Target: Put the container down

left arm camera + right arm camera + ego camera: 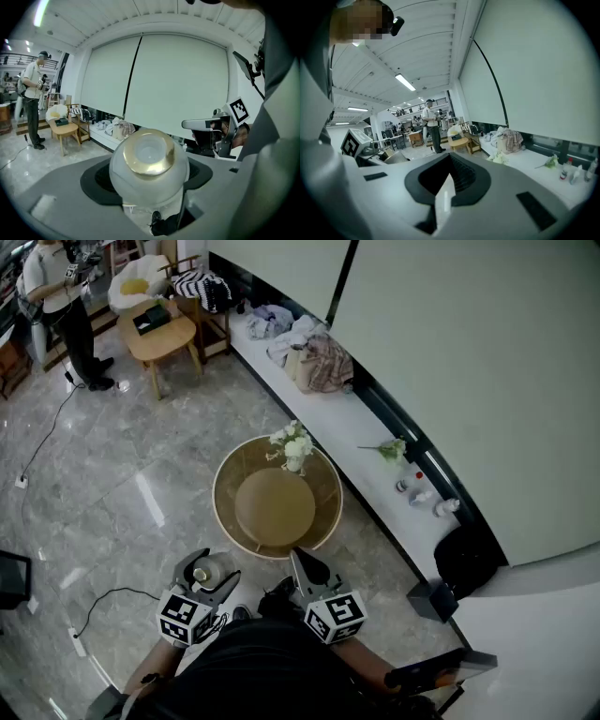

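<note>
The container (149, 161) is a frosted, rounded jar with a gold rim. It fills the middle of the left gripper view, its mouth facing away from the camera. My left gripper (149, 180) is shut on it, with a black pad pressed against either side. In the head view the container (201, 574) sits in the left gripper (208, 575) at bottom left, over the marble floor. My right gripper (302, 562) is beside it, near the front rim of the round table. In the right gripper view the right gripper (449, 180) has its jaws together with nothing between them.
A round rattan table (323, 512) stands just ahead, with white flowers (292, 448) at its far edge. A white bench (361, 432) along the wall carries clothes (314, 360) and small bottles (417, 491). A person (56, 296) stands far left by a wooden side table (159, 334). A cable (103, 601) lies on the floor.
</note>
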Demonstrator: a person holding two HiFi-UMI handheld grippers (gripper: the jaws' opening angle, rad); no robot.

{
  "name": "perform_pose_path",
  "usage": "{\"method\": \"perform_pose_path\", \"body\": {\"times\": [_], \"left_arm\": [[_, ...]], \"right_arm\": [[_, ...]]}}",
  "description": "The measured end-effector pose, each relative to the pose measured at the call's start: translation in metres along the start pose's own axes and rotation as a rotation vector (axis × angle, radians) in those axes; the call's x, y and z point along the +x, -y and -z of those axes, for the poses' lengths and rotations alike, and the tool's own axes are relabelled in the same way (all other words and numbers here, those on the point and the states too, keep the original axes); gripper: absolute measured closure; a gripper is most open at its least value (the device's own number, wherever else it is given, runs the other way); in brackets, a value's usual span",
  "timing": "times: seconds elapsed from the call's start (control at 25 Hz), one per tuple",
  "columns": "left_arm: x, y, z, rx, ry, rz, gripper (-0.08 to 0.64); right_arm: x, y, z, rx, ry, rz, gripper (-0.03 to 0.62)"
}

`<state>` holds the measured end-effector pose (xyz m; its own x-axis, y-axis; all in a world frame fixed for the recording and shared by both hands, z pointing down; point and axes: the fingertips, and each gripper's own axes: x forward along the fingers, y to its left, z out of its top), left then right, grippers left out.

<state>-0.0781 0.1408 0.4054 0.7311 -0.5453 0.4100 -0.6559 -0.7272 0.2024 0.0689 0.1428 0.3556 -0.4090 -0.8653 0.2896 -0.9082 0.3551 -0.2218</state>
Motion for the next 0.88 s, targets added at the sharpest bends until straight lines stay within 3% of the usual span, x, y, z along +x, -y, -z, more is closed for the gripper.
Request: {"method": "perform_pose_path", "body": {"times": [0.16,0.36,0.52,0.88], "left_arm": [[-0.037,-0.004,0.028,-0.004,-0.019,0.012,0.218],[-0.06,0.021,0.044,-0.001,-0.017,0.051,0.219],[-0.067,0.041,0.032,0.02,0.013,0.047,0.219],[-0.058,0.108,0.025,0.043,0.013,-0.041,0.219]], "right_arm": [[-0.022,-0.028,0.022,0.042,-0.019,0.06,0.588],[-0.046,-0.047,0.03,0.042,-0.013,0.084,0.588],[-0.057,-0.053,0.028,0.032,-0.011,0.055,0.587],[-0.107,-0.045,0.033,-0.026,0.064,-0.068,0.586]]}}
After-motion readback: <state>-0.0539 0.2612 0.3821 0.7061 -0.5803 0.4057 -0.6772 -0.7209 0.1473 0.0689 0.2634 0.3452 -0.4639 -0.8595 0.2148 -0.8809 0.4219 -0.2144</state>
